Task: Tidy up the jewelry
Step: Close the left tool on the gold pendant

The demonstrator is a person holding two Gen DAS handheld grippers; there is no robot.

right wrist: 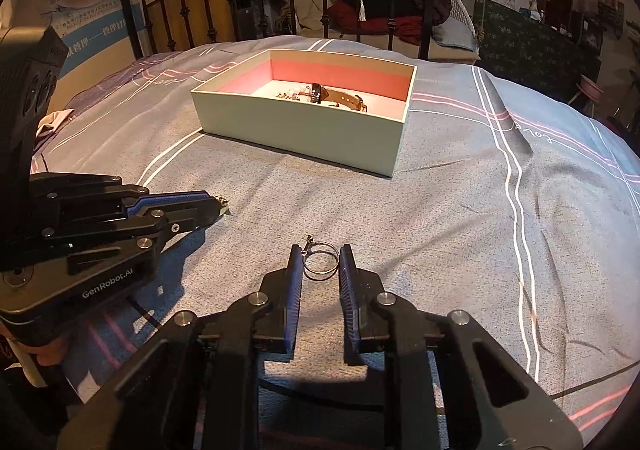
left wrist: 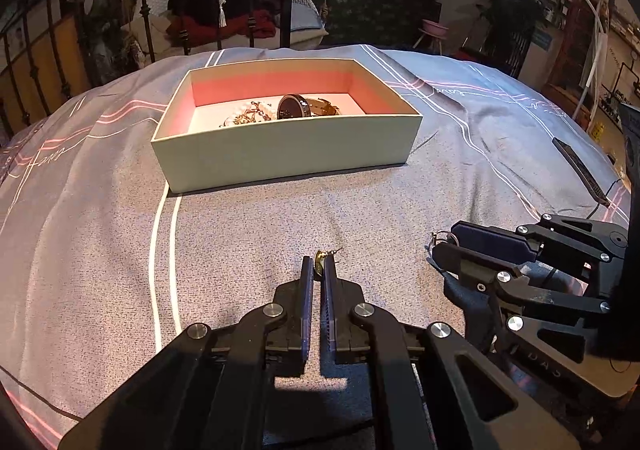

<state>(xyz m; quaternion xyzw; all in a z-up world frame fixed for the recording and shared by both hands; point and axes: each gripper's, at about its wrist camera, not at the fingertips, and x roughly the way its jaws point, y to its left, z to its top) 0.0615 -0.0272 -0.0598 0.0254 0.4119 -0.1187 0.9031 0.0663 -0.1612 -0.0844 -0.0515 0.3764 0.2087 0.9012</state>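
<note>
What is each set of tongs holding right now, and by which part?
Left tongs: a small gold-coloured earring, pinched at its body by the tips. Right tongs: a thin silver-coloured hoop ring, gripped across its opposite sides.

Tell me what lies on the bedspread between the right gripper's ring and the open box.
Nothing. In the right wrist view, only bare grey bedspread lies between the ring in the right gripper and the box.

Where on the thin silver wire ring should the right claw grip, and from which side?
Grip the thin silver wire ring across its width, at opposite sides of the loop, coming from the near side and above, as the right claw does now. It lies flat on the grey bedspread, so only its outer edge offers purchase.
</note>
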